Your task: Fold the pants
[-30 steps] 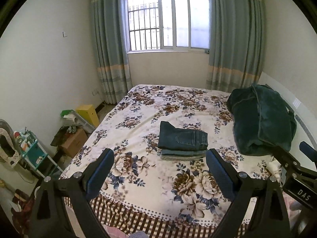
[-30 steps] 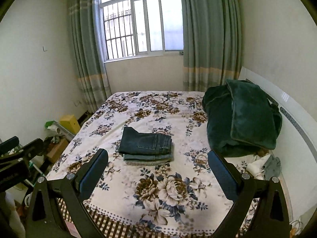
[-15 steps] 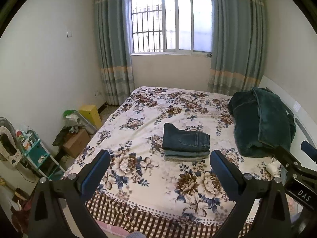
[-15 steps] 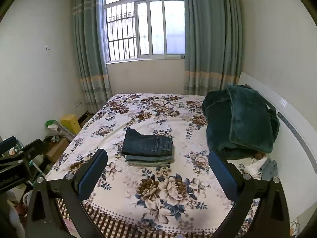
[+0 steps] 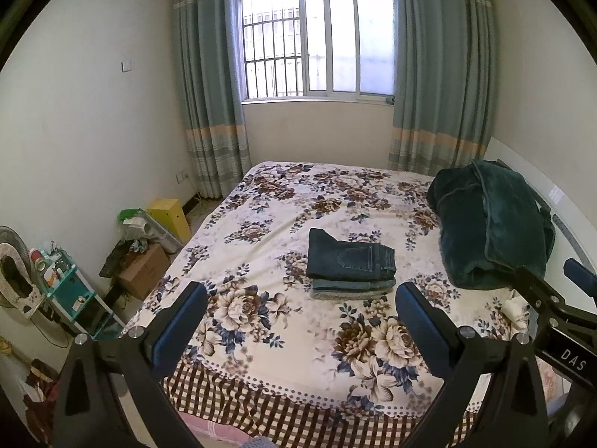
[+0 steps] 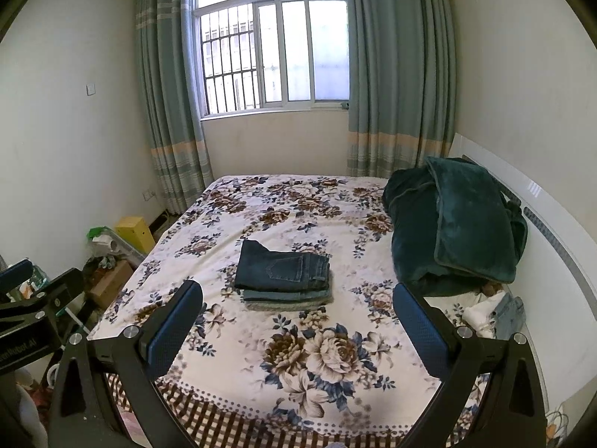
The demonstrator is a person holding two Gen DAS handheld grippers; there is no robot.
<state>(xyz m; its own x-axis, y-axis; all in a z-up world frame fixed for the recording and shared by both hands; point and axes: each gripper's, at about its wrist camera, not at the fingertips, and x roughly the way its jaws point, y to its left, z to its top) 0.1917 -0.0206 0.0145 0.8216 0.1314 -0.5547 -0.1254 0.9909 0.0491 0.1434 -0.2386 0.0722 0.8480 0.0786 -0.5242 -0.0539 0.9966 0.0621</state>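
Dark blue jeans (image 5: 349, 260) lie folded on top of a small stack of folded pants in the middle of the floral bed (image 5: 268, 201); the stack also shows in the right wrist view (image 6: 284, 267). My left gripper (image 5: 300, 326) is open and empty, held back over the bed's front edge, well short of the stack. My right gripper (image 6: 296, 326) is open and empty too, at about the same distance. Part of the right gripper shows at the right edge of the left wrist view (image 5: 559, 321).
A dark green blanket (image 6: 455, 224) is heaped at the bed's right side by the white headboard (image 6: 552, 231). Light clothes (image 6: 496, 311) lie below it. Boxes and clutter (image 5: 149, 246) and a teal shelf (image 5: 71, 298) stand on the floor at left. Window and curtains are behind.
Both grippers have drawn back and risen from the bed, so the stack looks smaller and more of the room shows. The folded stack has not moved. Both stay open.
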